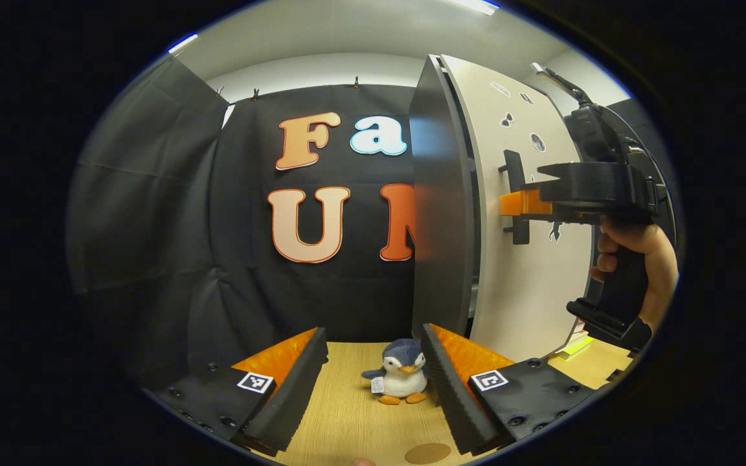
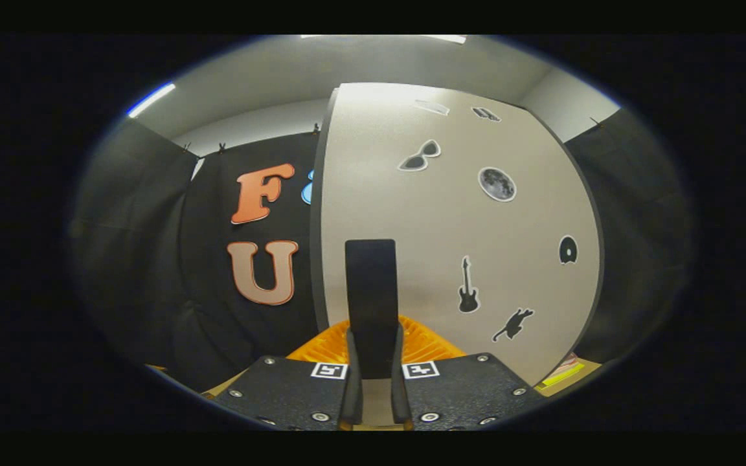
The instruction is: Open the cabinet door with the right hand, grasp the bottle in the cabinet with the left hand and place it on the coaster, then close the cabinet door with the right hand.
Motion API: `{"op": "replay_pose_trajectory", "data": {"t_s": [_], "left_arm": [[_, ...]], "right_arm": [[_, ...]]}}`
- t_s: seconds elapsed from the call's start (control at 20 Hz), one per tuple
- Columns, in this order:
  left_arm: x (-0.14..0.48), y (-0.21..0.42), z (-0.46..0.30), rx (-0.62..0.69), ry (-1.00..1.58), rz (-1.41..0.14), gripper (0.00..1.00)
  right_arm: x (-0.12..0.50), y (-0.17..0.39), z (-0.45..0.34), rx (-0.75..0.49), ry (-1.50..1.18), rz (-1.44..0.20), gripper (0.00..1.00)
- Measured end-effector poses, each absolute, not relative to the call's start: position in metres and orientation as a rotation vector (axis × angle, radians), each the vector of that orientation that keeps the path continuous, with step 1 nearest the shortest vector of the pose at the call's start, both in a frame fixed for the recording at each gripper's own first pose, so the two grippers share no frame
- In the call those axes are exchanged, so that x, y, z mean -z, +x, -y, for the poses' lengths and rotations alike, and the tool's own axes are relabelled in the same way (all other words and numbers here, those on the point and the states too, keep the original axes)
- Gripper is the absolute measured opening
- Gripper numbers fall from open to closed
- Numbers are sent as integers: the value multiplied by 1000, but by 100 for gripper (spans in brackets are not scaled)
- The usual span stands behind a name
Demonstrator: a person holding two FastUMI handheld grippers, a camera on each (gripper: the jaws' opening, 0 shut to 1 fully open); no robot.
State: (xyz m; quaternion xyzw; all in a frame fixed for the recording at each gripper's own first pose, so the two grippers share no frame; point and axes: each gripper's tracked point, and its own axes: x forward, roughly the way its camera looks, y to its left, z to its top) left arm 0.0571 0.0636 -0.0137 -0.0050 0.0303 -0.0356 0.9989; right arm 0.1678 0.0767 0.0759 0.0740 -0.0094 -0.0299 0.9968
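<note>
Right gripper: pressed together on the cabinet door's handle, a dark upright bar that stands between its two fingers with a finger tight against each side.

Right gripper from afar: in the left gripper view it comes in from the right at handle height, a hand wrapped round its grip, its fingers reaching to the handle.

Cabinet door: pale, with small stickers (sunglasses, a moon, a guitar, a cat among them). In the left gripper view the door stands just ajar, a narrow gap showing between it and the dark cabinet side.

Bottle: inside the cabinet by the task; the gap is too thin to see anything within.

Left gripper: spread wide, low over the wooden table, nothing between its fingers.

Penguin toy: a small plush sitting upright on the table, seen through the gap between the left gripper's fingers, nearer the right one, farther off than the fingertips.

Coaster: a flat round brown disc on the table at the bottom of the left gripper view, just beside the right finger's base, bare on top.

Books: a small stack (yellow edge showing) on the table to the right of the cabinet.
</note>
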Motion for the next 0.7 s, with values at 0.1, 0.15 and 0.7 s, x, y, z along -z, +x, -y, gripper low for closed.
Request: {"op": "replay_pose_trajectory", "data": {"t_s": [0.1, 0.15, 0.7], "left_arm": [[13, 57, -59, 70, -21, -66, 94], [12, 55, -56, 67, -30, -67, 94], [7, 11, -16, 46, -53, -48, 94]], "right_arm": [[-82, 159, -78, 41, 156, 23, 16], [-86, 154, -78, 30, 165, 26, 16], [-88, 124, -64, -54, 183, 22, 16]]}}
